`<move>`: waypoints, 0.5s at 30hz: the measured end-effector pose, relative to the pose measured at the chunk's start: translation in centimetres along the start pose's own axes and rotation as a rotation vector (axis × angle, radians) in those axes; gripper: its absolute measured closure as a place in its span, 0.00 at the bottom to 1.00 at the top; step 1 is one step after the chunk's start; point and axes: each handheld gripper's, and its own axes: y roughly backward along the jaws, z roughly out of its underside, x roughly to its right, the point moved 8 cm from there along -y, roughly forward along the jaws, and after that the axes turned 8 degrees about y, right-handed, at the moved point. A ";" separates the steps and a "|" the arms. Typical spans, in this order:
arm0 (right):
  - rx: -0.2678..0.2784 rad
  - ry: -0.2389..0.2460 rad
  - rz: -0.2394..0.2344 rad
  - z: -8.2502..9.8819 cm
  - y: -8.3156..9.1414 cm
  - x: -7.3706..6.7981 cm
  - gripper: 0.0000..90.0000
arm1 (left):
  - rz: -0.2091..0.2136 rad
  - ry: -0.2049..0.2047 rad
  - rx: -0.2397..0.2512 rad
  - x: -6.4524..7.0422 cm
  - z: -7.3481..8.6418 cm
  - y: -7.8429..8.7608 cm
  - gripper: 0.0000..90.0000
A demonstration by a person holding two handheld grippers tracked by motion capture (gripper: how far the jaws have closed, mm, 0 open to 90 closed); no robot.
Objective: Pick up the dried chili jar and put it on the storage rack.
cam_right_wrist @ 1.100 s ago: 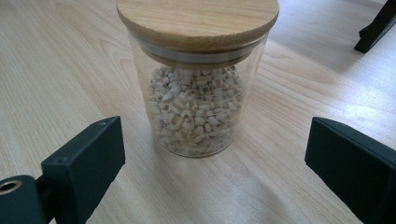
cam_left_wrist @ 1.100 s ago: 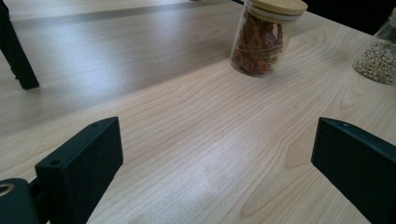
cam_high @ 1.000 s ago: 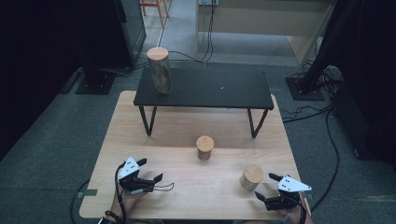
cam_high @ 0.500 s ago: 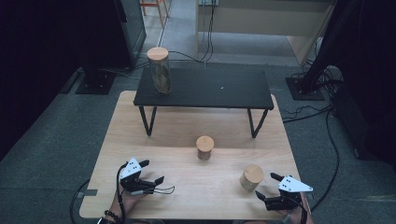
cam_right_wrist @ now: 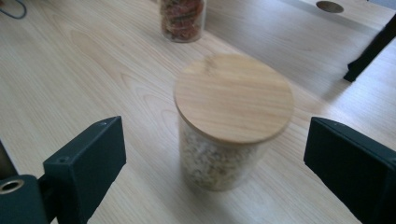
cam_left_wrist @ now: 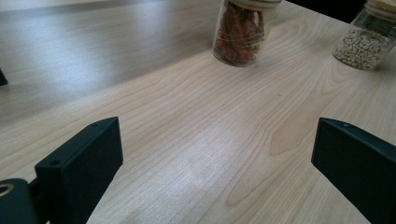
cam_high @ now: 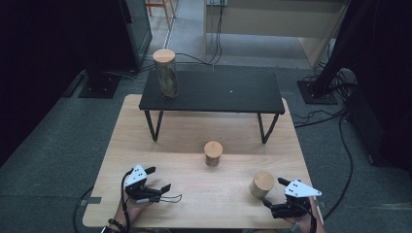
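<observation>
Right tongs (cam_high: 273, 193) edged closer, gaping, grain jar (cam_right_wrist: 233, 122) just ahead

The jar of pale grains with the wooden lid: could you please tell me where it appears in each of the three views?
High view: the grain jar stands at lower right on the wooden table, just left of the right gripper.
Left gripper view: top right corner, partly cut off.
Right gripper view: centre, between the open jaws.
Shared landmark: the jar of reddish contents.

Dim, dark-edged high view; the wooden table (cam_high: 194, 136) is evenly lit, and the nearest jar (cam_right_wrist: 233, 121) is slightly blurred.
</observation>
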 end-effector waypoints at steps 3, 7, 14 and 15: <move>-0.002 0.012 0.010 -0.9 0.0 -0.6 0.07 | -0.002 -0.001 0.000 0.0 0.0 0.0 0.02; 0.006 0.017 0.002 -2.0 -0.2 -1.4 0.07 | -0.001 0.000 0.001 0.0 0.0 0.0 0.02; -0.009 0.036 -0.015 -3.7 -1.4 -3.0 0.07 | -0.007 -0.001 0.006 0.1 0.1 0.1 0.02; -0.008 0.032 -0.015 -3.9 -1.6 -3.2 0.07 | -0.008 -0.002 0.010 0.1 0.1 0.1 0.02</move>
